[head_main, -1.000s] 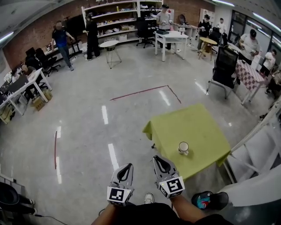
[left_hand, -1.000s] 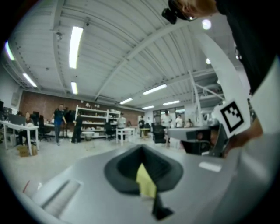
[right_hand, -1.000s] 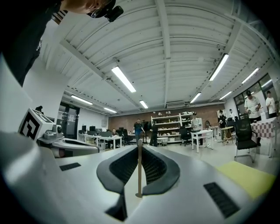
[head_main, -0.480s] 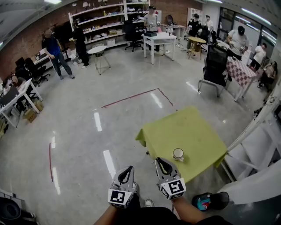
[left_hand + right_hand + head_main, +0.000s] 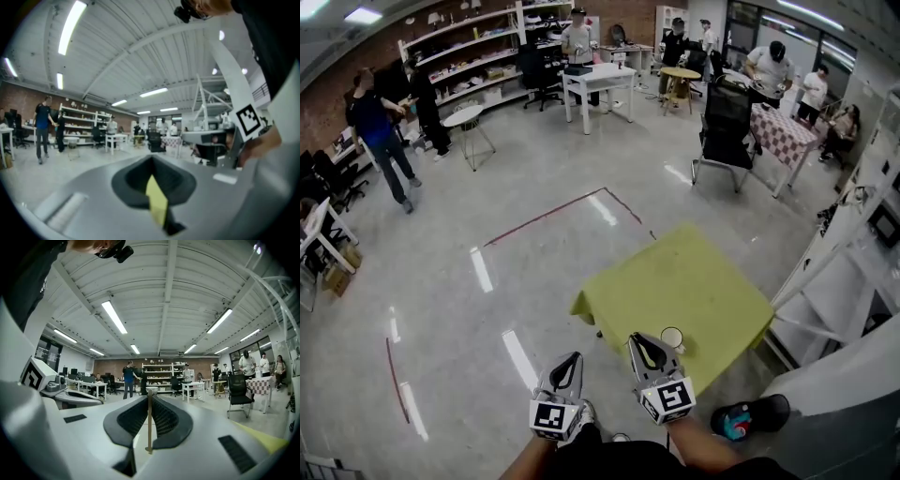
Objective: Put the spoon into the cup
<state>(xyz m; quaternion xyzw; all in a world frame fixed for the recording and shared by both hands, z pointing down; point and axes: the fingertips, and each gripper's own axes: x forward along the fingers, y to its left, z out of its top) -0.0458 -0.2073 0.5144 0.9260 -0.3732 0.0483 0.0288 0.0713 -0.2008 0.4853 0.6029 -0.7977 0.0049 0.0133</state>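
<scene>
A pale, glossy concrete floor (image 5: 487,309) fills most of the head view, crossed by thin red tape lines (image 5: 548,211). Along the far brick wall stand white shelves (image 5: 478,56), with a white desk (image 5: 598,77) in front of them. To the right are a black office chair (image 5: 727,122) and a desk with a checked cloth (image 5: 778,127). Several people stand or sit around the room, among them a person in a blue top (image 5: 375,117) at the left.

Nearer, right of centre, is a square table (image 5: 694,272) under a yellow-green cloth, one corner hanging towards the floor. A dark shoe (image 5: 750,419) lies on the floor below the table's near right corner.

The person's forearms come in at the bottom edge, each bearing a gripper. The left gripper (image 5: 575,357) hovers over the floor, left of the table, and its jaws meet at the tips. In the left gripper view a yellow-green sliver shows in the gap behind the tips; what it is cannot be made out. The right gripper (image 5: 636,339) reaches over the table's near edge, its jaws drawn narrow.

A small white cup (image 5: 672,338) stands upright on the cloth close to the near edge, just beside the right gripper's tip.

The spoon (image 5: 149,420), thin, wooden and seen edge-on, stands upright, pinched between the right gripper's ribbed pads. It is outside the cup.
</scene>
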